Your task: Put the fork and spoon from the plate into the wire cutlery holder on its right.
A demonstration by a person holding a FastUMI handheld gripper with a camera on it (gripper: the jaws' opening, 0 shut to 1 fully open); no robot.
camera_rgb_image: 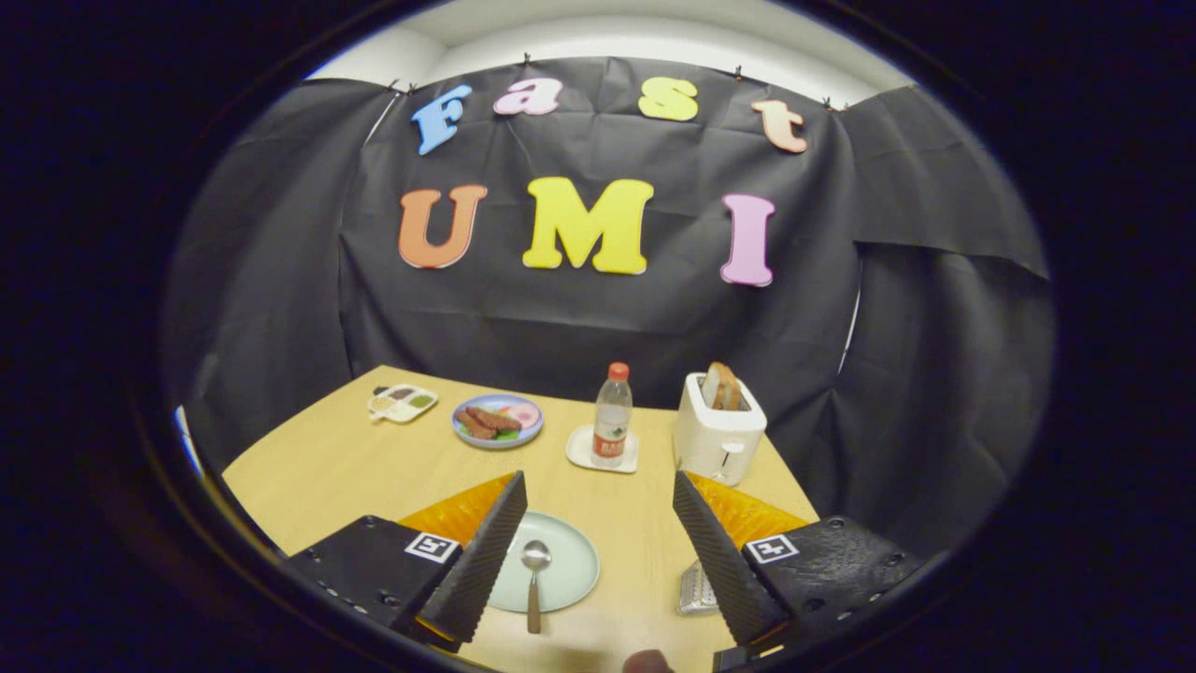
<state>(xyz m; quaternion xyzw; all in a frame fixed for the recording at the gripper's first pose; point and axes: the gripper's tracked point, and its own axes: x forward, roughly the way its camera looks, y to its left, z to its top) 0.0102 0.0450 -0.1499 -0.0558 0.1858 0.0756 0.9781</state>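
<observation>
So we've got the gripper [598, 542] with fingers wide apart and empty, and the spoon [534, 572] lies on the pale green plate [570, 561] between them, nearer the left finger, handle pointing back toward us.

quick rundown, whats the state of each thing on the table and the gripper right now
gripper: open, fingers spread, holding nothing
spoon: lying on the pale green plate, between the fingers
wire cutlery holder: partly hidden behind one finger
toaster: bread sticking up
bottle: upright, capped, on a coaster
blue plate: food on it
</observation>
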